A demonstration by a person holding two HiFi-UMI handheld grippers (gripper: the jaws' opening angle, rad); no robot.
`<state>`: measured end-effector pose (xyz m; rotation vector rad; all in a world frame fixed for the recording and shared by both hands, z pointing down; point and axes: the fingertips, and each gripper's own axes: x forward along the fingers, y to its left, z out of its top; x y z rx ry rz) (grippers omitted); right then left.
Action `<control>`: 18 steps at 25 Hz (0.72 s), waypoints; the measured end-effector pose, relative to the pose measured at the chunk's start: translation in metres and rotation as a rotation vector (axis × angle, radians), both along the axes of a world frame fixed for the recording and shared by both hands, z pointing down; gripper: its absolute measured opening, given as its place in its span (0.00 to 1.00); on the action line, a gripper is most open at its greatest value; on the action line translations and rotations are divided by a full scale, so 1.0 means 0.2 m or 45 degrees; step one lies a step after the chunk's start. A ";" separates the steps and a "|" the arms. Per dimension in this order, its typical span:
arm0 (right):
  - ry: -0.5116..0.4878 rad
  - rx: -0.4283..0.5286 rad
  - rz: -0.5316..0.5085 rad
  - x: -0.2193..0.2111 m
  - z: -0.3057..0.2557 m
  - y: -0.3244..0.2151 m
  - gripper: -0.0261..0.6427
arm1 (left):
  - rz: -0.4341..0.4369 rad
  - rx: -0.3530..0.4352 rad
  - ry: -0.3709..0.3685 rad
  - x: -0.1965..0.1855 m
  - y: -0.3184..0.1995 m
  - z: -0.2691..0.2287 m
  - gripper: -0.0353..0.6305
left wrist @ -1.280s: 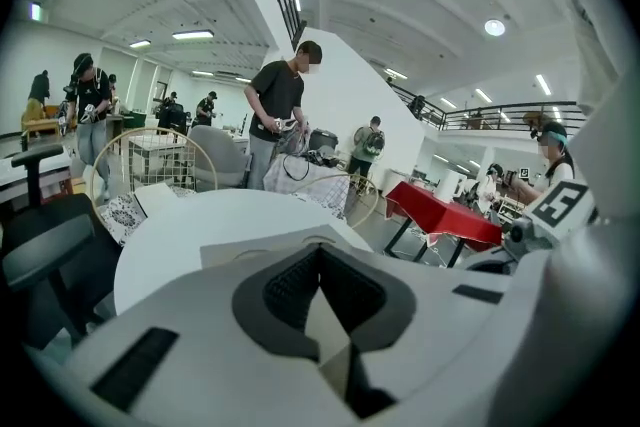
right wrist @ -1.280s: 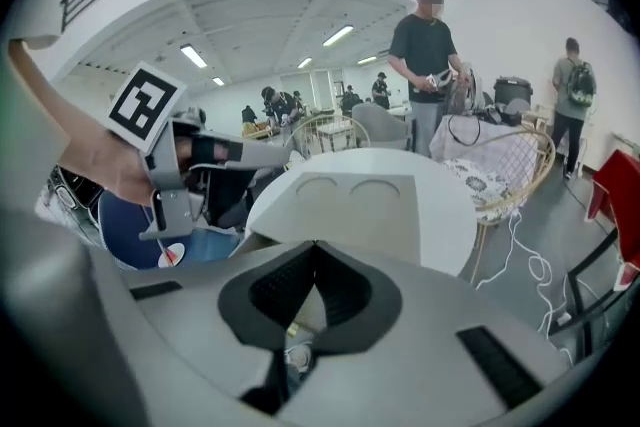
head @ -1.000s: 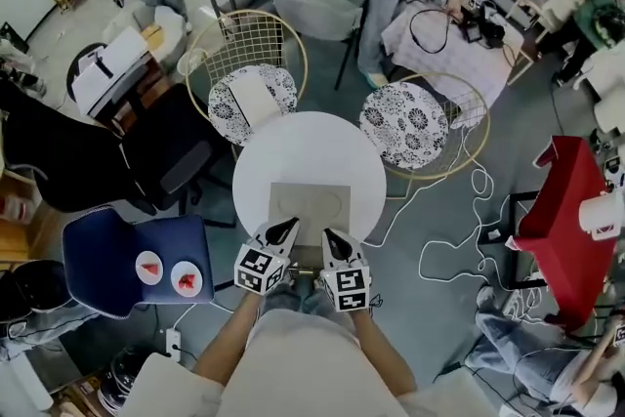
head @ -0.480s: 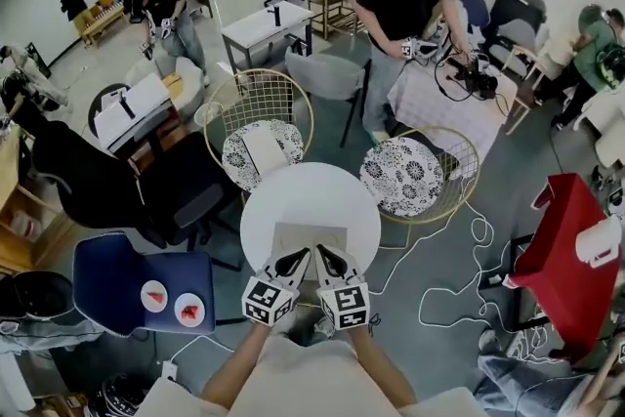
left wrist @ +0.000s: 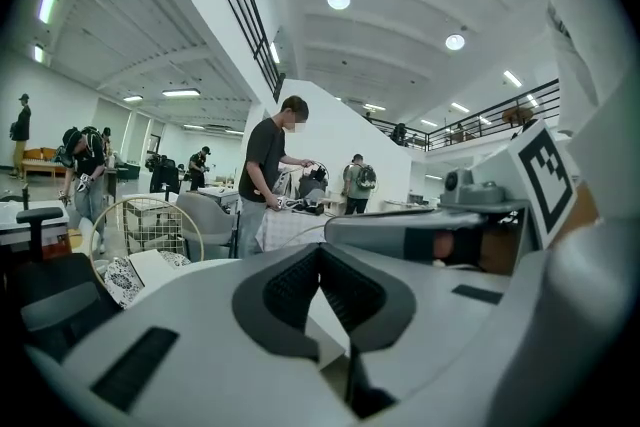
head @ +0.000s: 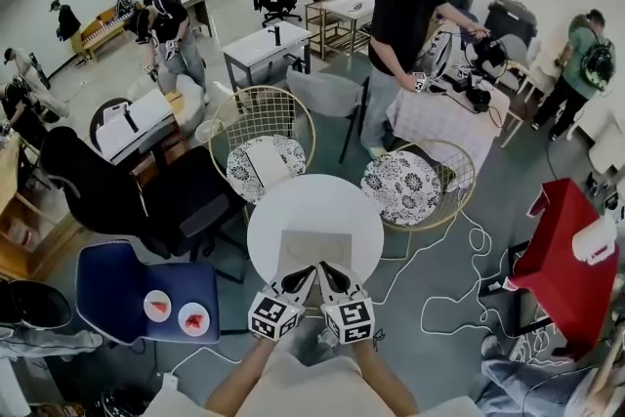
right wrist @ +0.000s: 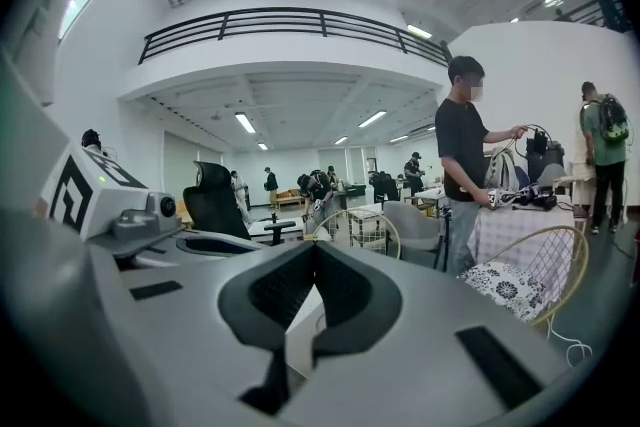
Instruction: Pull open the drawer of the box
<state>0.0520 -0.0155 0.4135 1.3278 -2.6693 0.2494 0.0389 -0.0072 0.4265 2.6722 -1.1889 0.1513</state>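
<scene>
A flat beige box (head: 314,247) lies on the round white table (head: 283,215); no drawer front shows from above. My left gripper (head: 306,272) and right gripper (head: 324,269) hover side by side over the box's near edge, tips almost touching each other. Both are shut with nothing between their jaws. In the left gripper view the left gripper (left wrist: 320,250) points nearly level across the room, and the right gripper's side fills the right of that view. The right gripper (right wrist: 315,247) likewise looks out over the table, with only a pale strip showing under its jaws.
Two gold wire chairs with patterned cushions (head: 264,166) (head: 402,186) stand behind the table. A blue chair (head: 146,303) with two plates is at the left. A red stand (head: 566,249) and loose cables (head: 459,278) are at the right. A person (head: 410,15) works at a far table.
Both grippers have risen from the box's near edge and their tips have come closer together. The head view has tilted up and shows more of the room.
</scene>
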 end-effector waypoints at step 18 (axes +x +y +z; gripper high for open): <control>0.038 -0.003 0.051 -0.24 0.02 0.64 0.06 | 0.009 0.025 0.013 -0.32 0.62 0.00 0.07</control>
